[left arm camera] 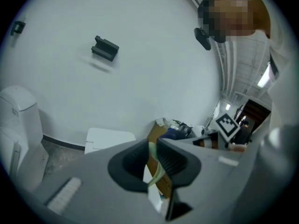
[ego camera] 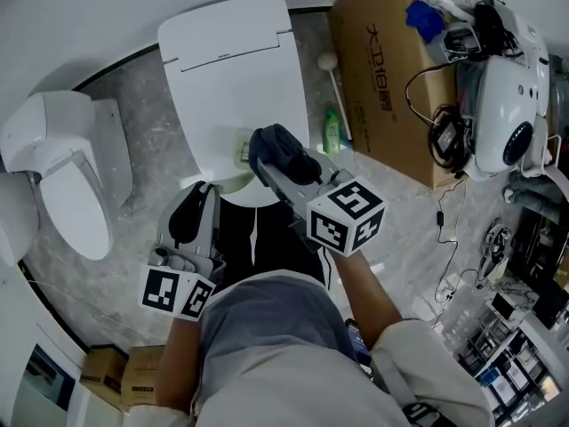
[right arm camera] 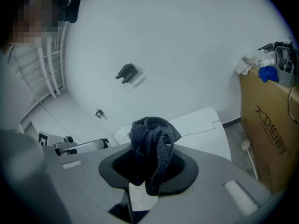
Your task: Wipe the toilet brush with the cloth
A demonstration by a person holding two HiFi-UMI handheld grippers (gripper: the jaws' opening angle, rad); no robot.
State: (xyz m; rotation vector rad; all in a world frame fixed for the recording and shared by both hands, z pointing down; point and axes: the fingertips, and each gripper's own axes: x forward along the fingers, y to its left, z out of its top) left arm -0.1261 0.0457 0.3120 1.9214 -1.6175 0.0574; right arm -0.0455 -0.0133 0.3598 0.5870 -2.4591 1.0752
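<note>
A dark blue cloth hangs bunched from my right gripper, which is shut on it above the front of the closed toilet lid. The toilet brush, a thin white handle with a round end and a green base, leans on the floor between toilet and cardboard box. My left gripper sits lower left of the cloth, jaws almost together. A pale green strip shows in their narrow gap; I cannot tell whether it is held. A pale green patch lies on the lid.
A cardboard box stands right of the toilet, with clutter on top. Beside it are a white rounded device and black cables. A second white fixture stands at the left. Small boxes sit at lower left.
</note>
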